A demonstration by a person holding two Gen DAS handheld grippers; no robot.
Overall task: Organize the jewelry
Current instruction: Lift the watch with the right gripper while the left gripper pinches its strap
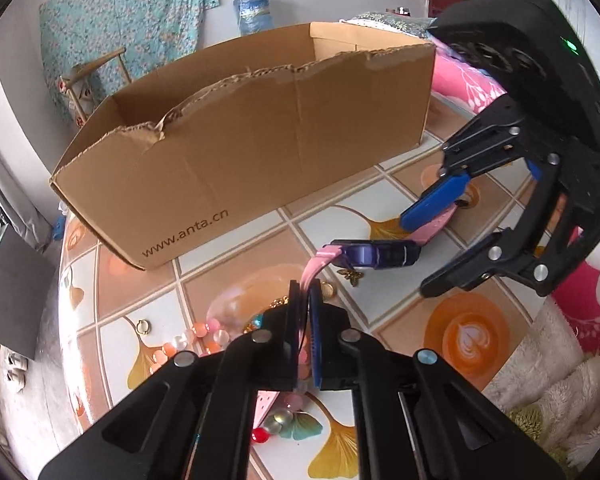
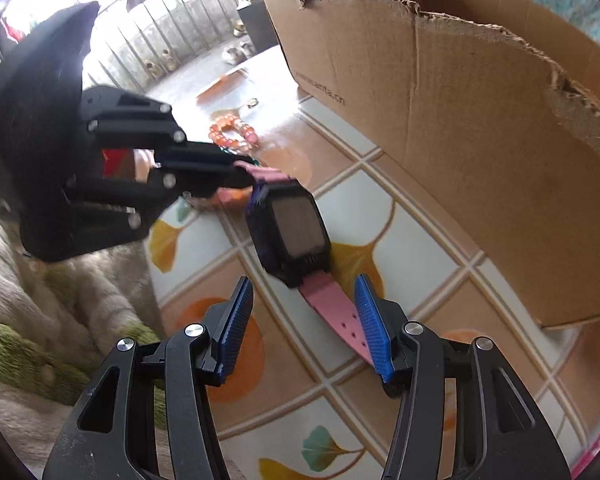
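A watch (image 1: 380, 254) (image 2: 292, 232) with a black square body and pink straps stretches between my two grippers, over the tiled tablecloth. My left gripper (image 1: 306, 292) (image 2: 236, 172) is shut on the end of one pink strap. The other strap (image 2: 336, 312) runs between the blue pads of my right gripper (image 2: 304, 324) (image 1: 416, 254), close to the right-hand pad. The right jaws stand apart and do not clamp it. I cannot tell whether the watch touches the table.
A long open cardboard box (image 1: 260, 140) (image 2: 460, 140) stands just behind the watch. A pink-orange bead bracelet (image 1: 204, 336) (image 2: 232, 132), a small gold ring (image 1: 143, 326), a gold charm (image 1: 350, 276) and loose beads (image 1: 259, 436) lie on the table. A fluffy blanket (image 2: 60, 300) borders the table.
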